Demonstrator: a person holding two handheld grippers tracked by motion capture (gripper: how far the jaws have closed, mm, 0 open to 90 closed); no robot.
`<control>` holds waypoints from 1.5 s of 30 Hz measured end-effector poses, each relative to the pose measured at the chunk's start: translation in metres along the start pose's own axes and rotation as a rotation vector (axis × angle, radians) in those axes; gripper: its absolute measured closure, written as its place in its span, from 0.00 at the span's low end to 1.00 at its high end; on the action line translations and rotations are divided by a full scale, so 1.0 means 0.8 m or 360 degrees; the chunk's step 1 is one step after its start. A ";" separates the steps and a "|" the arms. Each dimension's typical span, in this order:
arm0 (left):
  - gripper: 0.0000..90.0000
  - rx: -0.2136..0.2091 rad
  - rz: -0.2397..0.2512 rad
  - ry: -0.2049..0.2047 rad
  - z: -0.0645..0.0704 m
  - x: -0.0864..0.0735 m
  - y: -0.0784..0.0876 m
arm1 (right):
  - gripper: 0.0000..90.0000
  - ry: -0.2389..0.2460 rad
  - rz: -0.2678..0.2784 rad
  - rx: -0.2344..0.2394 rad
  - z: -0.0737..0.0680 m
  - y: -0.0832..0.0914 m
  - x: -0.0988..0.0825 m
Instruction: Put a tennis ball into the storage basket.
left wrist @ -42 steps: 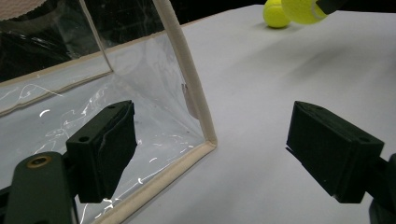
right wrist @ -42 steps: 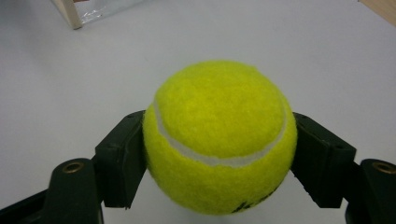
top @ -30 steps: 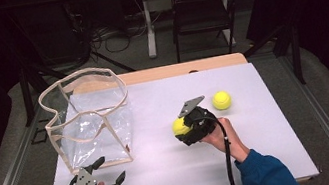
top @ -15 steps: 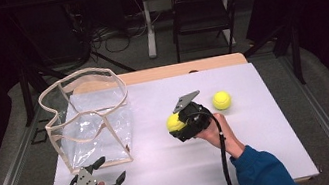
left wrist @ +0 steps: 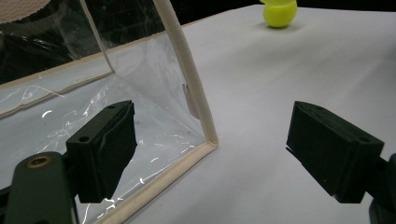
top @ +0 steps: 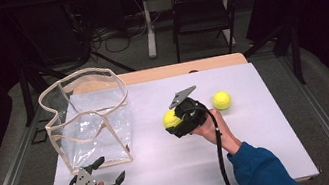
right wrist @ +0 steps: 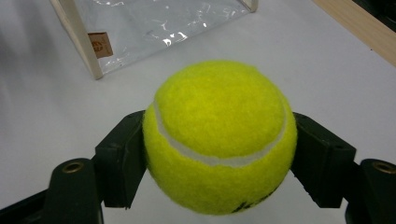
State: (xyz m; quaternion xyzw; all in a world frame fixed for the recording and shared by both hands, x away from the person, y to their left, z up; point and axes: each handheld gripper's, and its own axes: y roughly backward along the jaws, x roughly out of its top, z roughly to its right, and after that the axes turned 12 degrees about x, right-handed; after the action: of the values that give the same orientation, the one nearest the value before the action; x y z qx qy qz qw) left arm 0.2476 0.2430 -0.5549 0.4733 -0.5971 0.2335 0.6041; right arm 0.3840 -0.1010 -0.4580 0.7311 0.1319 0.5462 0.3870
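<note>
Midair, right gripper pinches tennis ball; left gripper rests open

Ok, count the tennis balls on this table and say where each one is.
2. One tennis ball is clamped in the right gripper mid-table, beside the clear bag. The second ball lies loose on the white table, just right of that gripper. None seems hidden.

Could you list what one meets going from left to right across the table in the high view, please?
Clear bag → tennis ball clamped in the right gripper → second tennis ball lying free on the table.
</note>
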 end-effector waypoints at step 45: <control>0.18 -0.0008 -0.0006 -0.0011 0.001 0.000 0.000 | 0.29 0.0049 -0.0033 0.0026 0.003 -0.013 0.035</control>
State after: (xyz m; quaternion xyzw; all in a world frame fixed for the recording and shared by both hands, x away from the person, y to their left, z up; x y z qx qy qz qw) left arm 0.2474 0.2426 -0.5547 0.4738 -0.5988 0.2292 0.6036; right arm 0.3991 -0.0777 -0.4465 0.7244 0.1499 0.5522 0.3845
